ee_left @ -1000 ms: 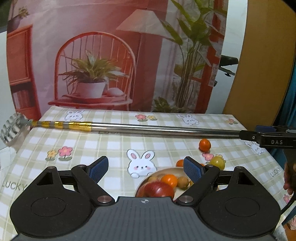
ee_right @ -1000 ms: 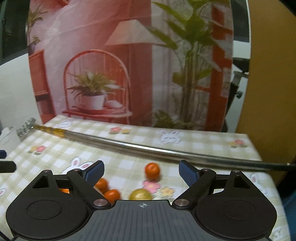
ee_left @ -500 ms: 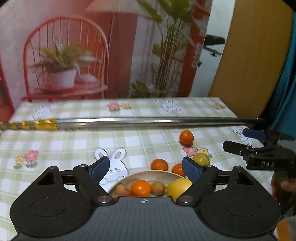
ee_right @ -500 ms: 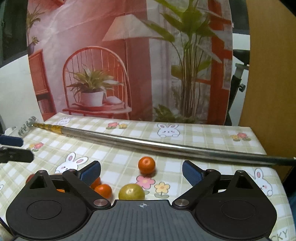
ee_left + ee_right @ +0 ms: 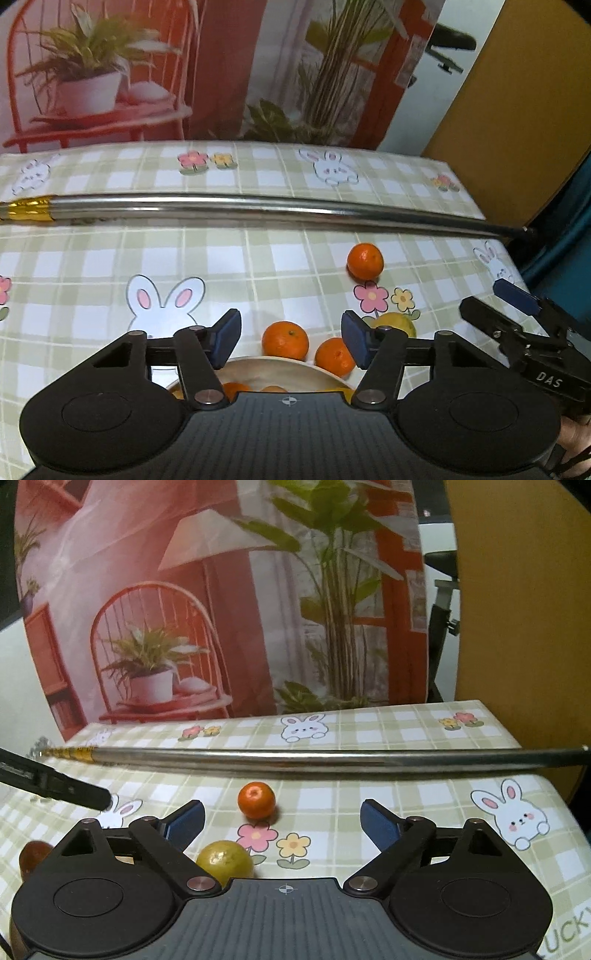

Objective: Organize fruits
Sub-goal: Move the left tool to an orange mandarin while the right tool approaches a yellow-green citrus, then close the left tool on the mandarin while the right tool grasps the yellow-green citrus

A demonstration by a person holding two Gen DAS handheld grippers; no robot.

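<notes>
My left gripper [image 5: 291, 341] points down over the far rim of a beige bowl [image 5: 273, 363] that holds several fruits. Its jaws are closing, and a tangerine [image 5: 285, 339] on the cloth sits between the blue pads [image 5: 227, 338], untouched. A second tangerine [image 5: 334, 356] and a yellow-green fruit [image 5: 393, 323] lie by the right pad, with a third tangerine [image 5: 365, 260] farther off. My right gripper [image 5: 282, 823] stands open, its jaws closing slightly with nothing between them. Ahead of it lie that far tangerine [image 5: 256, 799] and the yellow-green fruit [image 5: 224, 860].
A long metal rod [image 5: 258, 208] with a gold band lies across the checked tablecloth [image 5: 92, 254] behind the fruit. The right gripper [image 5: 495, 306] shows at the right of the left wrist view. A printed backdrop stands at the table's far edge.
The left gripper moved forward and tipped down from over the bowl toward the loose tangerines, and its jaws narrowed. The right gripper sank a little toward the table.
</notes>
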